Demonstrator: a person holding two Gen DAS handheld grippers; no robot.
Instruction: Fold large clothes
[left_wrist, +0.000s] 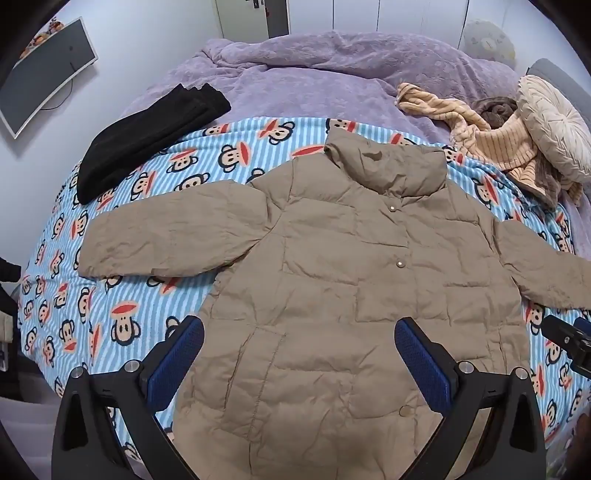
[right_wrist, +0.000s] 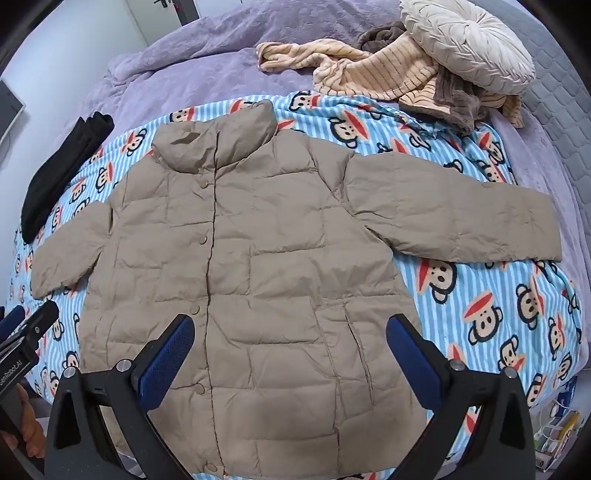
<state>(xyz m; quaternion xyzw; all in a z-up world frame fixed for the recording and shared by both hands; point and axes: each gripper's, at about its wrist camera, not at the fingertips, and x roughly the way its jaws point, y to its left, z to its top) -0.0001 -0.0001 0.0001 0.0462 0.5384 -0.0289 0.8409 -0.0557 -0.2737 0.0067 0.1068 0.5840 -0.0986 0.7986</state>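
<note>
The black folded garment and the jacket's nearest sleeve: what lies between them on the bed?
Only bare monkey-print blanket lies between the black garment and the jacket sleeve. Nothing else sits there; the left wrist view shows it best.

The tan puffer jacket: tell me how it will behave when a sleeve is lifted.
The jacket looks quilted and creased, so it is probably floppy and will drape. Its puffy fill suggests it is light for its size. The smooth shell may slip between the fingers, so grip a thick fold of the sleeve.
</note>
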